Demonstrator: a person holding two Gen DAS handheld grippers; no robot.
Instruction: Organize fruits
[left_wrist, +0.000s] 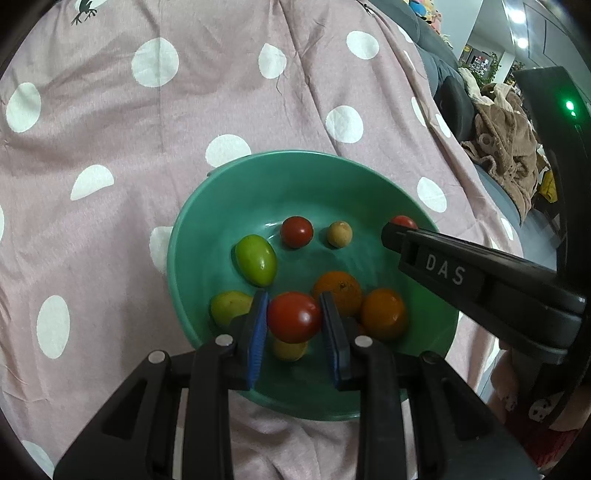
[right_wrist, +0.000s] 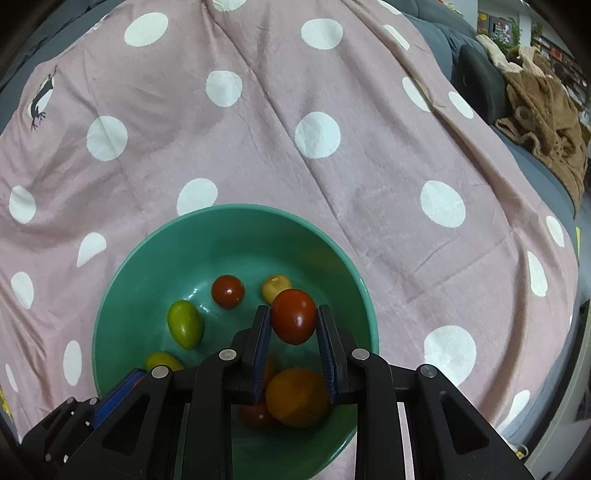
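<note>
Nearest the lens: my left gripper, blue pads clamped on a red cherry tomato, held just above the near side of the green bowl

My right gripper: likewise closed on a second red tomato, held over the bowl's right half; from the left wrist view only its dark finger and a sliver of red at its tip show

Loose in the bowl:
- green oval fruit, left of centre
- small red tomato, far side
- pale tan round fruit, beside that tomato
- two oranges, touching each other, near right
- yellow-green fruit, near left, just beside my left pad
- a yellowish fruit, partly hidden under the held tomato

Bowl stands on a pink polka-dot cloth; no fruit visible on the cloth

Progress, as I judge it: gathering nearly complete, only my two held tomatoes remain outside the pile. Whether they are going in or coming out, I cannot tell
</note>
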